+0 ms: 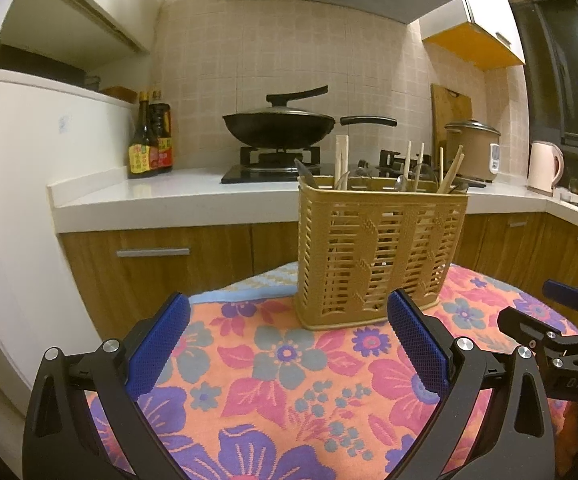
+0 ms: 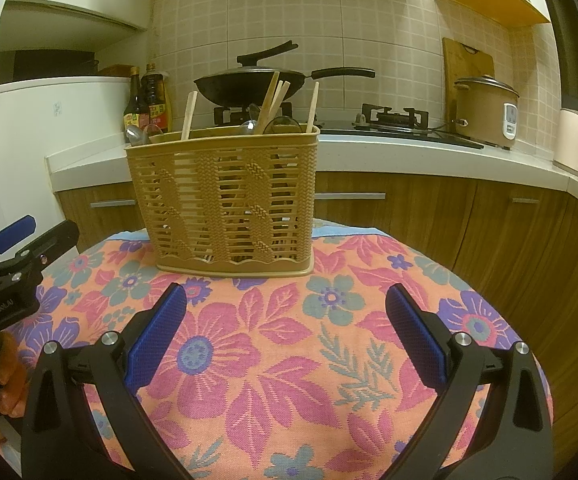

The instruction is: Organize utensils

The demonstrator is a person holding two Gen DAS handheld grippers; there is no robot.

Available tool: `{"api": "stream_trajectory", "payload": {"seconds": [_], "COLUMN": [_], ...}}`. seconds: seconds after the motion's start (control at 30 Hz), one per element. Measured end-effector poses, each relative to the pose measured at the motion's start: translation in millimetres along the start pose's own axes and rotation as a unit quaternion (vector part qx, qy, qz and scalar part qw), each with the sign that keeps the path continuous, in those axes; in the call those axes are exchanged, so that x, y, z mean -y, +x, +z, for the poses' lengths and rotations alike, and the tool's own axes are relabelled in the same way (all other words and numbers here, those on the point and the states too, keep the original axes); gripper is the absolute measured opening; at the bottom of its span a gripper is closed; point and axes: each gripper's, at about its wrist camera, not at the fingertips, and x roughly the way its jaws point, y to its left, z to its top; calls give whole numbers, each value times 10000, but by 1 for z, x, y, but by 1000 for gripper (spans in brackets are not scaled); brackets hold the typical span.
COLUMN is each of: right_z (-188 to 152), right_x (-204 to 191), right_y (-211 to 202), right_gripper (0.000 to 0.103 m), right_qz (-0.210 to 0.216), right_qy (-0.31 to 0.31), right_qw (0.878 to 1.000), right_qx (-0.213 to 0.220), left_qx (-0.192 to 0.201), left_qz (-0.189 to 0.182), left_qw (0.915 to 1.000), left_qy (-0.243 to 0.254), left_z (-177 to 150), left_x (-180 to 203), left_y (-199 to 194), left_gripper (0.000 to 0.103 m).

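A tan slotted plastic utensil basket (image 1: 377,252) stands upright at the far edge of a floral cloth (image 1: 273,376). It also shows in the right wrist view (image 2: 229,200). Wooden chopsticks (image 2: 273,106) and metal spoons (image 2: 137,134) stick up out of it. My left gripper (image 1: 289,316) is open and empty, just in front of the basket. My right gripper (image 2: 287,308) is open and empty, a short way in front of the basket. Each gripper shows at the edge of the other's view: the right gripper (image 1: 549,316) and the left gripper (image 2: 29,236).
The floral cloth (image 2: 289,360) covers a small round table. Behind it runs a white kitchen counter (image 1: 169,196) with sauce bottles (image 1: 149,140), a black wok (image 1: 279,124) on a gas stove, a rice cooker (image 1: 475,150) and a pale kettle (image 1: 545,166).
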Motion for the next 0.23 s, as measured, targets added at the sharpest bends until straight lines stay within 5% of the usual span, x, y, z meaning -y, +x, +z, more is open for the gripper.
{"api": "stream_trajectory", "payload": {"seconds": [0.23], "right_z": [0], "right_x": [1], "right_y": [1], "right_gripper": [95], "right_qz": [10], "right_qy": [-35], "right_qw": [10000], "right_qx": [7], "left_qx": [-138], "left_qz": [-66], "left_qw": [9997], "left_qy": [-198], "left_z": [0], "left_x": [-5], "left_y": [4], "left_gripper": [96]}}
